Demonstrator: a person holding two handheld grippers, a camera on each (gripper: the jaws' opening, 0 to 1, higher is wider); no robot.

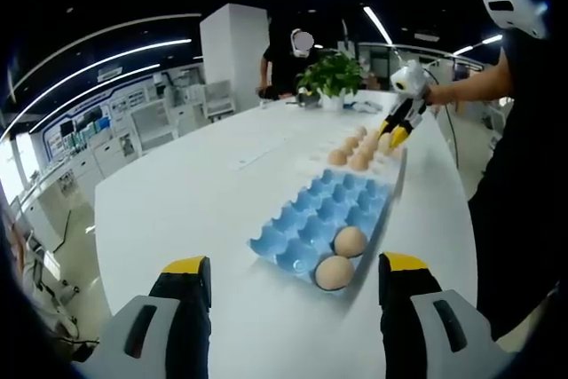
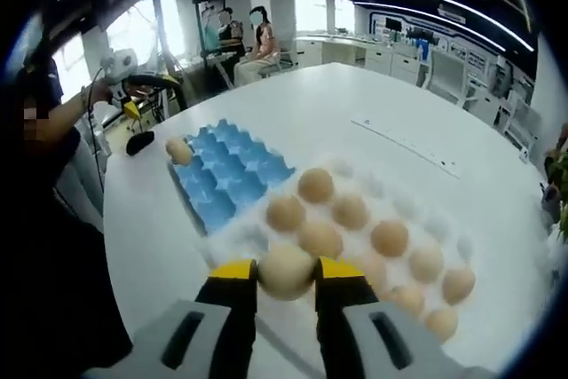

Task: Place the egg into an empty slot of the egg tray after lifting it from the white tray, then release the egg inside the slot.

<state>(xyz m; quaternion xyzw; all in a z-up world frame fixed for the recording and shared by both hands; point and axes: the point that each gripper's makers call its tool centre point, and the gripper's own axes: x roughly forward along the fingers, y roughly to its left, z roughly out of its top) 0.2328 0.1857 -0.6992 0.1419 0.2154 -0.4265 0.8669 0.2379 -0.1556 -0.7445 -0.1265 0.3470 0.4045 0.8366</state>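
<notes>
Egg (image 2: 286,272) sits clamped in my right gripper (image 2: 286,274) above the white tray (image 2: 444,224), where I count nine more. The blue egg tray (image 1: 328,215) holds two eggs. My left gripper (image 1: 297,286) hangs open, empty.

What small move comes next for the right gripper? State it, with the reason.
Probably lift: the right gripper is shut on a tan egg directly over the white tray, and the blue egg tray beside it has empty slots.
</notes>
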